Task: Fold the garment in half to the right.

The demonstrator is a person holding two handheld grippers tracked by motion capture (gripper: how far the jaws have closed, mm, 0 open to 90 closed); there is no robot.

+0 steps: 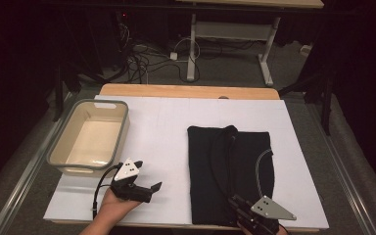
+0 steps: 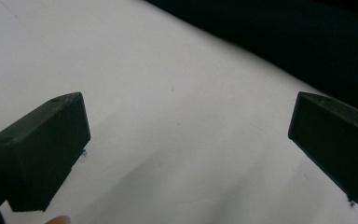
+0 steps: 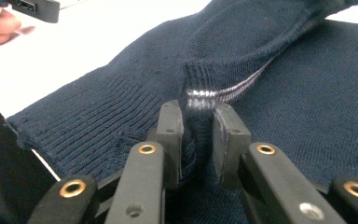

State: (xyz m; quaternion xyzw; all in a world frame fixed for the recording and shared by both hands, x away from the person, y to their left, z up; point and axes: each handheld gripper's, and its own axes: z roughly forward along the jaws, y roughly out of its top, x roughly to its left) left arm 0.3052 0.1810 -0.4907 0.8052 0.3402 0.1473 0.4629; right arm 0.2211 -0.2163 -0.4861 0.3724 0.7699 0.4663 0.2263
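At the near edge of the white table (image 1: 166,132), the right gripper (image 3: 198,122) pinches a raised fold of a dark navy sweater (image 1: 230,171), its jaws drawn narrow on the ribbed cuff with the pale stripe (image 3: 223,93). The sweater lies folded flat on the table's right half, its near hem at the front edge. To the left, the left gripper (image 1: 144,188) hangs over bare tabletop, jaws wide and holding nothing, its tips turned toward the garment, from which it stands apart. Farther back on the left sits an empty beige tub (image 1: 54,152) (likely where the sweater is bound).

The fold in hand would go best, by the look of it, if the right gripper kept its bite deep on the cuff and lifted low and slowly, while the left came in to take the sweater's near left edge so the layers do not slide.

The right gripper view reveals the knit caught between the pads; the high view gives the tub and the whole layout. The left gripper view confirms the open jaws above white surface.
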